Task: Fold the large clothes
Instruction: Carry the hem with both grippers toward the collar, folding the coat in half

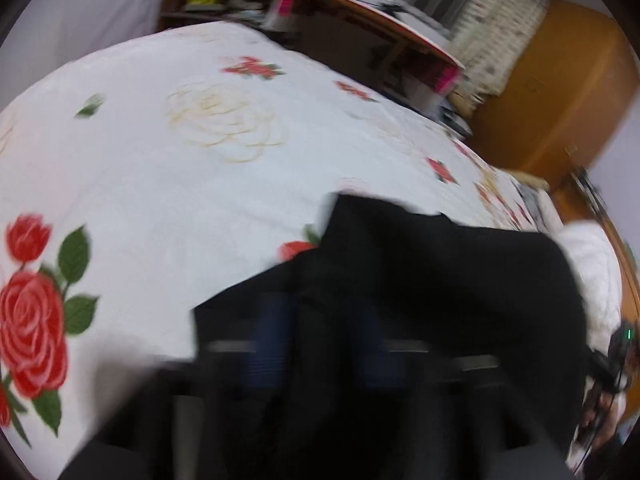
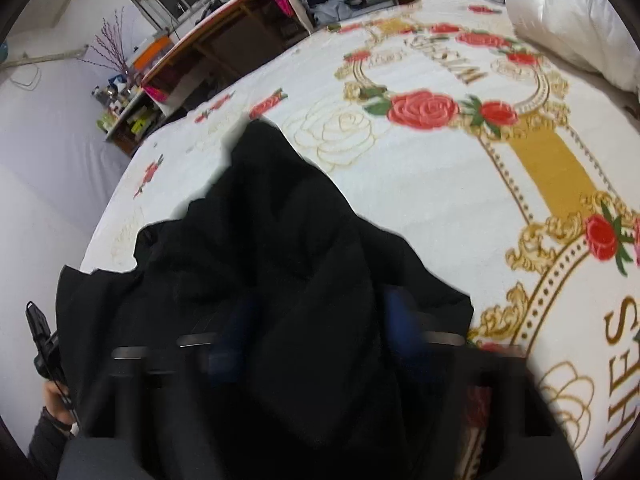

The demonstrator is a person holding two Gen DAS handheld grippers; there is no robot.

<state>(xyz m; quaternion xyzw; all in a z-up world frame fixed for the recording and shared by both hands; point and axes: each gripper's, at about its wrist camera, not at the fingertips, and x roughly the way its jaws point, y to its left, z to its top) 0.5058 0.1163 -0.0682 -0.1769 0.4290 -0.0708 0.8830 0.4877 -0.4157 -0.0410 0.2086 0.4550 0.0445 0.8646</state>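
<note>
A large black garment hangs bunched over a white bedspread with red roses. My left gripper has its blue fingers pinched on the black cloth, which drapes between and over them. In the right wrist view the same black garment covers the lower middle. My right gripper is shut on its cloth, blue fingers partly hidden by folds. The other gripper and hand show at the far left and, in the left view, at the far right.
The bedspread carries gold ornament and lettering. A white pillow lies at the bed's far right. A wooden desk with shelves and clutter stands beyond the bed. An orange wardrobe stands at the right. White walls surround.
</note>
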